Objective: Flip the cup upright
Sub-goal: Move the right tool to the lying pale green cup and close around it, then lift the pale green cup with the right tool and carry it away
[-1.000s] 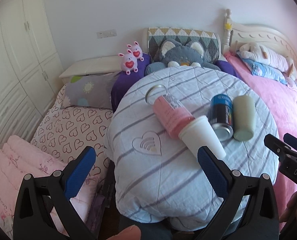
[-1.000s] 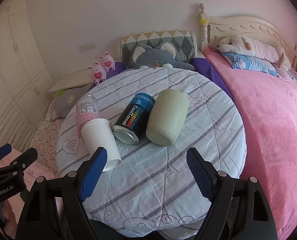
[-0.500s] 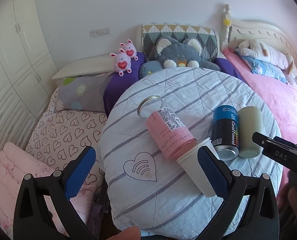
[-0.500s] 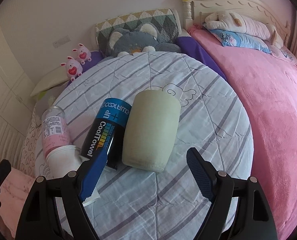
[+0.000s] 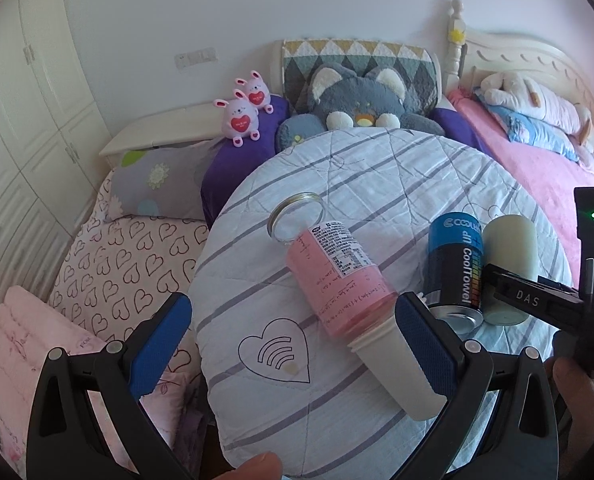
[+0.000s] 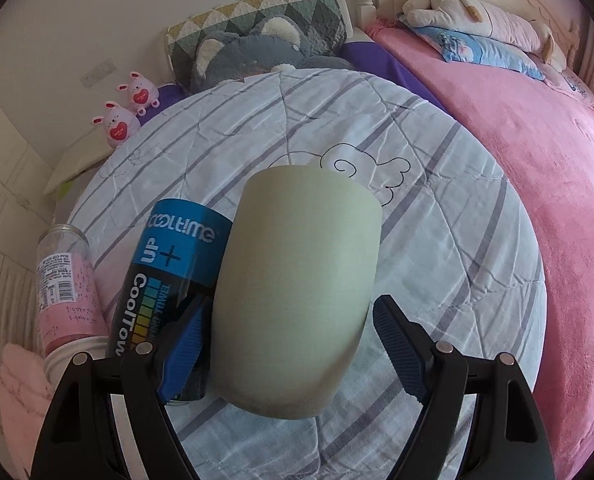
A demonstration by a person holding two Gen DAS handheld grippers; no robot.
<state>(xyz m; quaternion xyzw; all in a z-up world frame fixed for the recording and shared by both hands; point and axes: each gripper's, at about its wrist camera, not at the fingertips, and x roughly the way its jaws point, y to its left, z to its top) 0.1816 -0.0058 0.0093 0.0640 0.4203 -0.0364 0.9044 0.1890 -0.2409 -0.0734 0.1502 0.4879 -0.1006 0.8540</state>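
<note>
1. A pale green cup lies on its side on a round desk draped in a striped quilt, its base toward the camera.
2. The right claw is spread wide around the cup's lower body, fingers on both sides, not clamped.
3. A blue can lies touching the cup's left side; a pink bottle and white paper cup lie beyond.
4. The left claw hangs open over the desk's near edge, holding nothing.

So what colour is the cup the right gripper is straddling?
Pale sage green, matte and plain; the cup shows best in the right wrist view.
</note>
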